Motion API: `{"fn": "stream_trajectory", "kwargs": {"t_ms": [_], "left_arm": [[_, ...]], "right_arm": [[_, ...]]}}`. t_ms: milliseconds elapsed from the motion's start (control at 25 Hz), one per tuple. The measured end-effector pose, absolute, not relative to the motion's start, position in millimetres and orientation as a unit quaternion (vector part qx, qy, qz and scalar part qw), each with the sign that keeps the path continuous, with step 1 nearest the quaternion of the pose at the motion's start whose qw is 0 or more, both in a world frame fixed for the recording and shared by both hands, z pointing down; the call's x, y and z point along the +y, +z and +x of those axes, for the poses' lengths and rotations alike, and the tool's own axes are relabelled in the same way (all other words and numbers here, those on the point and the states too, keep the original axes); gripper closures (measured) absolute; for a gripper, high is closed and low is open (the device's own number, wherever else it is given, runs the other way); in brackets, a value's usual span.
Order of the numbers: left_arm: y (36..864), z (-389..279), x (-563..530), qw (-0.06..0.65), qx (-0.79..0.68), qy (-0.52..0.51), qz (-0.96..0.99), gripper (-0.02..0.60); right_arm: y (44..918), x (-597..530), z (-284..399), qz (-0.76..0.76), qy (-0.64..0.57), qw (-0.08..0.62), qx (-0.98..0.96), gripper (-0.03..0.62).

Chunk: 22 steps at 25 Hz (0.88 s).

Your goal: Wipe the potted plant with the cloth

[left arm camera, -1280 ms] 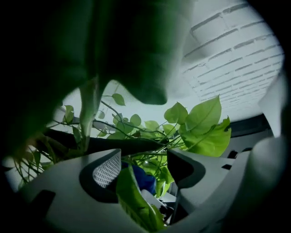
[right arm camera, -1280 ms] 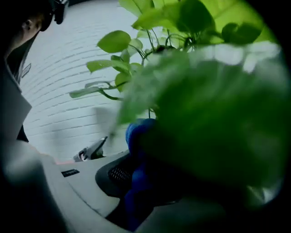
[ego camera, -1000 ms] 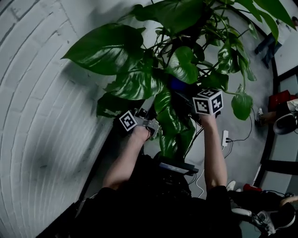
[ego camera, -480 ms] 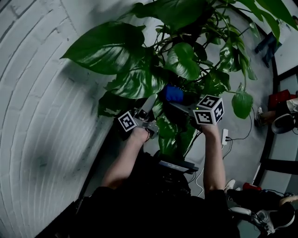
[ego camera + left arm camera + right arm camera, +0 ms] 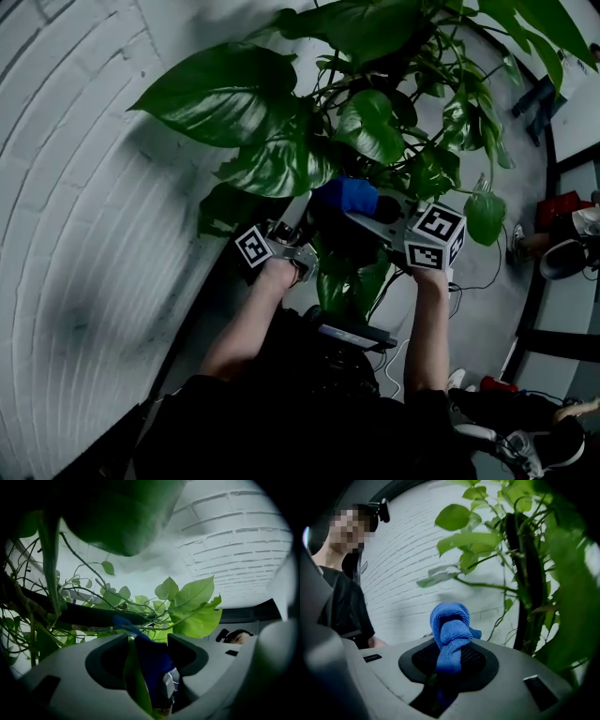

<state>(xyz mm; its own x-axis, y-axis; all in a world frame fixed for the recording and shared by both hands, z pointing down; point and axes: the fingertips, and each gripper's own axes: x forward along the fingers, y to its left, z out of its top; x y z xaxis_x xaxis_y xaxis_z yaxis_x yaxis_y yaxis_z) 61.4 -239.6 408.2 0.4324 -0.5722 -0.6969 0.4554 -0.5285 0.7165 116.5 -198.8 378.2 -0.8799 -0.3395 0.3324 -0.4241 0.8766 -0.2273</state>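
Note:
The potted plant (image 5: 225, 94) has big glossy green leaves and fills the upper middle of the head view. My right gripper (image 5: 354, 216) is shut on a bunched blue cloth (image 5: 345, 195) and holds it among the stems below the large leaves. The right gripper view shows the cloth (image 5: 451, 625) sticking up from between the jaws (image 5: 450, 660). My left gripper (image 5: 302, 212) points upward just left of the cloth. Its jaws are opening, with a long leaf (image 5: 136, 686) standing edge-on between them and the blue cloth (image 5: 154, 660) beyond the gap.
A white brick wall (image 5: 75, 187) runs along the left, close behind the plant. A power strip with cables (image 5: 454, 277) lies on the floor at the right, near a person's shoes (image 5: 567, 251) and a red object (image 5: 562, 202).
My right gripper has moved up and to the right with the cloth, which now shows more fully among the leaves. The left gripper has stayed almost in place.

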Motion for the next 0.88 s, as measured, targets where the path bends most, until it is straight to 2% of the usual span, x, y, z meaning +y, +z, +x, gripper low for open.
{"fn": "stream_trajectory", "kwargs": {"t_ms": [120, 240, 560, 880], "left_arm": [[405.8, 58.5, -237.6, 0.481, -0.046, -0.535, 0.693, 0.319], [401.6, 53.2, -233.2, 0.477, -0.046, -0.541, 0.692, 0.319], [392.8, 41.2, -224.0, 0.467, -0.043, -0.558, 0.684, 0.319], [385.9, 28.7, -218.4, 0.458, -0.043, -0.58, 0.672, 0.319]], "right_arm": [[358.4, -235.8, 150.8, 0.3, 0.146, 0.104, -0.937, 0.476], [361.9, -252.1, 160.0, 0.334, 0.149, 0.113, -0.924, 0.474], [412.5, -229.4, 101.9, 0.231, 0.179, 0.183, -0.939, 0.476], [415.2, -188.6, 75.9, 0.164, 0.137, 0.233, -0.949, 0.476]]}}
